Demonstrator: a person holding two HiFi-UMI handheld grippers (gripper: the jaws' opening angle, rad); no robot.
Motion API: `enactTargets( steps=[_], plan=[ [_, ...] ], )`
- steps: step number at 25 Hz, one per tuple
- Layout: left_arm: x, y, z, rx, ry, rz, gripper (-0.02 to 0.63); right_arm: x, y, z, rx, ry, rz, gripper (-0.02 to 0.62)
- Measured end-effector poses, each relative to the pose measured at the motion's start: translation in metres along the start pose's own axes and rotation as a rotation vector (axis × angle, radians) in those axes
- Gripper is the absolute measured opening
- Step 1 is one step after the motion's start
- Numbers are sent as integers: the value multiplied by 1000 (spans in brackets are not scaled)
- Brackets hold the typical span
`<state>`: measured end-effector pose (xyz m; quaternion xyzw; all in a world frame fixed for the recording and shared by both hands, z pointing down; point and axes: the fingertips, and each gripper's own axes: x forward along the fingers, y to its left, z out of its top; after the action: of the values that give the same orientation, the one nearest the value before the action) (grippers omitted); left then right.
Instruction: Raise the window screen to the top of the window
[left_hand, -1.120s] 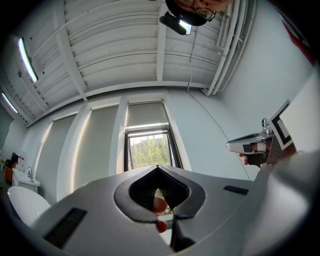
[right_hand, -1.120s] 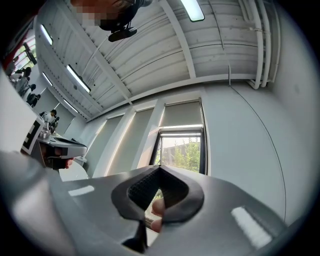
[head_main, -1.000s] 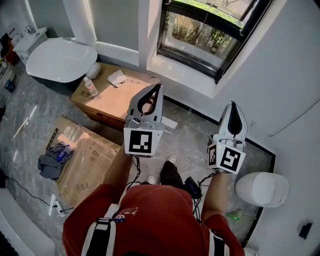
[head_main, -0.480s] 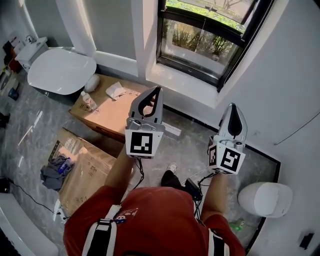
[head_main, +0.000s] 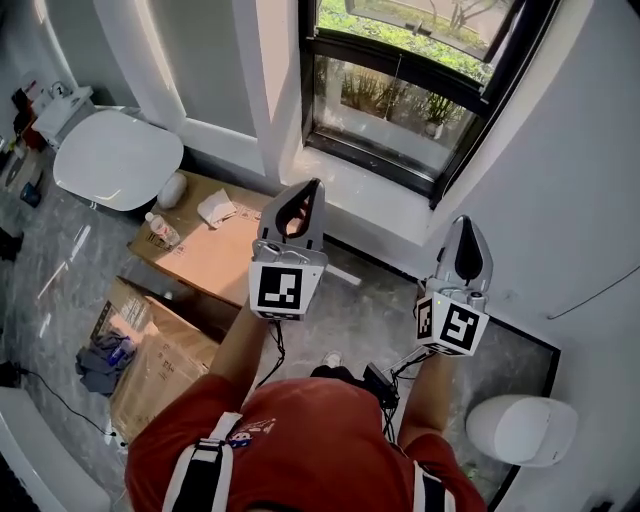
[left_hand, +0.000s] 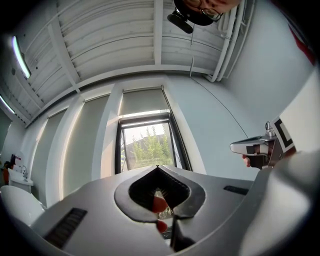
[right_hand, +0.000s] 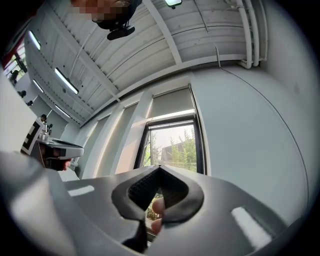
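Observation:
The black-framed window (head_main: 420, 85) is set in the white wall ahead, above a white sill (head_main: 365, 192). Its lower pane (head_main: 385, 100) looks darker, as if behind mesh, under a black crossbar. My left gripper (head_main: 316, 184) points at the sill, short of it, jaws shut with nothing between them. My right gripper (head_main: 463, 221) is level with it near the window's lower right corner, also shut and empty. In the left gripper view the window (left_hand: 147, 145) stands past the shut tips (left_hand: 157, 167). The right gripper view shows the window (right_hand: 172, 145) beyond its closed tips (right_hand: 160, 166).
A cardboard box (head_main: 215, 240) with a bottle (head_main: 160, 230) lies left of me under the sill, and another box (head_main: 150, 345) on the floor. A white tub (head_main: 115, 155) stands far left, a toilet (head_main: 520, 430) at lower right. Cables (head_main: 385, 380) lie by my feet.
Both grippers have travelled forward toward the window, which now looms larger and closer. The boxes have slid back and left in view. Both jaws stayed shut.

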<state>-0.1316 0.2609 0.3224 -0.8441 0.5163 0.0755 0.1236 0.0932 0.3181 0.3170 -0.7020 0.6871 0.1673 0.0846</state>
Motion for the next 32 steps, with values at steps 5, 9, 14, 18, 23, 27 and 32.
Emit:
enactTargets(
  steps=[5, 9, 14, 18, 23, 27, 32],
  plan=[
    [43, -16, -11, 17, 8, 10, 5, 27, -32, -22, 6, 11, 10, 9],
    [68, -24, -16, 22, -7, 25, 5, 45, -52, -34, 12, 8, 12, 9],
    [86, -26, -20, 22, -8, 36, 5, 58, -64, -47, 22, 10, 6, 9],
    [99, -25, -30, 28, -14, 41, 5, 69, -64, -60, 12, 19, 17, 8],
    [126, -15, -43, 16, -15, 46, 5, 89, -69, -72, 14, 14, 10, 9],
    [148, -4, -47, 30, -22, 48, 5, 114, -66, -77, -4, 4, 26, 9],
    [184, 17, -61, 17, -37, 41, 5, 157, -65, -90, -20, 9, 38, 9]
  ],
)
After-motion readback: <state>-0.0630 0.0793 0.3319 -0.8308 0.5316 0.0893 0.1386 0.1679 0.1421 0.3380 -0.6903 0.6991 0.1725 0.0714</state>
